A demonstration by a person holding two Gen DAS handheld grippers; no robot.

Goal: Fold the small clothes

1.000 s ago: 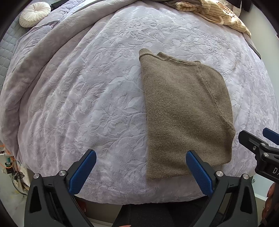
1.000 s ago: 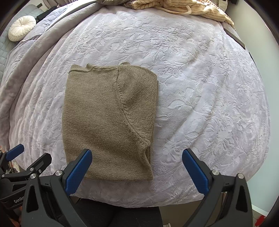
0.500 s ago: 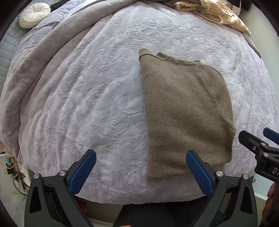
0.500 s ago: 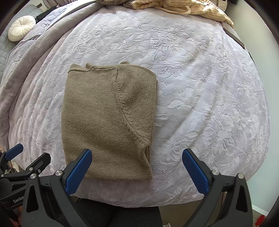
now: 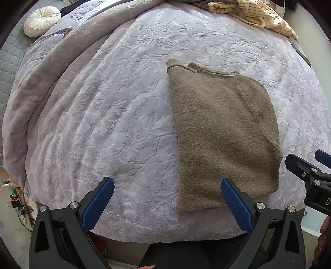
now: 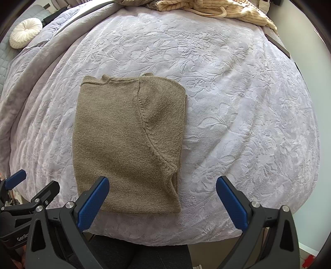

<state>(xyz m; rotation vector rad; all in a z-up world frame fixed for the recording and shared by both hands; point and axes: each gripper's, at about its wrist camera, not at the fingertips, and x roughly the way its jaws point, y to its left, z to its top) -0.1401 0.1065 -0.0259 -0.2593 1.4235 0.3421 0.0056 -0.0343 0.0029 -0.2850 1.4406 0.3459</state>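
A folded olive-brown knit sweater [image 5: 223, 132] lies flat on the lavender embossed blanket [image 5: 115, 107], its collar at the far end. It also shows in the right wrist view [image 6: 128, 140]. My left gripper [image 5: 167, 203] is open and empty, held above the bed's near edge, its right finger over the sweater's near left corner. My right gripper [image 6: 162, 203] is open and empty, its left finger over the sweater's near edge. Each gripper shows at the edge of the other's view.
A cream striped garment [image 6: 217, 8] lies bunched at the far end of the bed [image 6: 248, 103]. A round white cushion [image 5: 42, 20] sits at the far left. The blanket is rumpled along the left side [image 5: 31, 87]. The bed's near edge drops to the floor.
Almost nothing: both grippers stay open and nearly still above the near edge, and the sweater lies as before.
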